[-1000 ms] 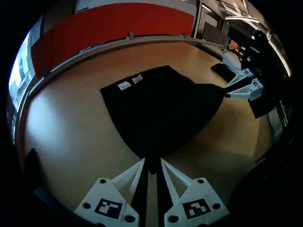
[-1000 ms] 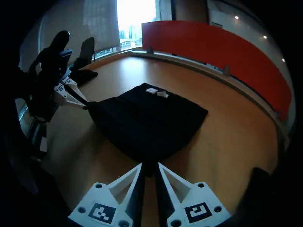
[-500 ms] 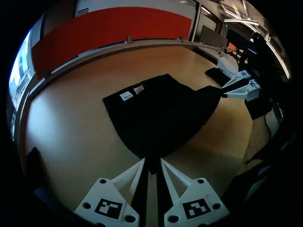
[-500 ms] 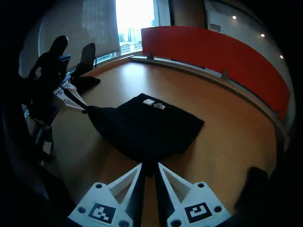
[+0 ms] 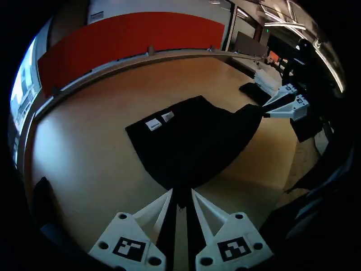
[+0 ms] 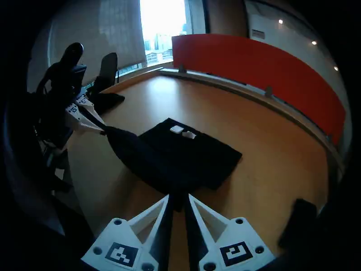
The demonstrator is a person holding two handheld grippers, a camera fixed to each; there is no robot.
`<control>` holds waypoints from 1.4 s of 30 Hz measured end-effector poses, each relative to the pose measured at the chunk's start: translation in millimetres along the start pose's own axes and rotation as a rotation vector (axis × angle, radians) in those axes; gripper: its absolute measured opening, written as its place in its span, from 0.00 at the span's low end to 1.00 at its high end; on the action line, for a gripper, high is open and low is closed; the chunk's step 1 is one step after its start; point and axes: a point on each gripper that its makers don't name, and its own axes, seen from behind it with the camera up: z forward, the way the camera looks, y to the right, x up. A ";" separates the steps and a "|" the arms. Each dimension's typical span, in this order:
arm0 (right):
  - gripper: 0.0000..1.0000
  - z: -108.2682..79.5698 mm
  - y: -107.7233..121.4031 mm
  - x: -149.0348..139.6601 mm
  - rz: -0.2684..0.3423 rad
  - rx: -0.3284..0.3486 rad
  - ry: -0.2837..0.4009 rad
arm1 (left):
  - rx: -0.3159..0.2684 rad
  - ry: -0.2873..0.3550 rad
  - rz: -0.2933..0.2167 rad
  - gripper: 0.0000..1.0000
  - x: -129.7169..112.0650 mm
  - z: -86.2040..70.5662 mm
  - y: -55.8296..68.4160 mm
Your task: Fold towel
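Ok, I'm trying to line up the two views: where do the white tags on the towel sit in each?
Left gripper view: white tags left of centre, near the towel's far left corner.
Right gripper view: tags about centre, near the towel's far corner.
Shared landmark: the red panel, upper left in the left gripper view, upper right in the right gripper view.

A wooden table (image 5: 90,149) spreads under and ahead of the jaws, with a red partition (image 5: 126,36) along its far edge. In the right gripper view a bright window (image 6: 162,27) lies far ahead and a dark chair (image 6: 107,67) ahead-left. Ceiling lights (image 5: 280,23) glow overhead.
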 end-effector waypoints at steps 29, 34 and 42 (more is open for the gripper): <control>0.16 -18.9 -11.8 4.5 0.011 0.013 0.002 | -0.018 0.012 0.000 0.13 10.4 -18.9 7.2; 0.16 -18.4 -10.8 5.2 0.015 0.013 0.005 | -0.016 0.014 -0.012 0.13 11.3 -16.7 7.1; 0.16 -10.7 -3.8 10.5 -0.001 0.014 0.003 | 0.002 0.034 -0.026 0.13 24.3 -10.7 -1.1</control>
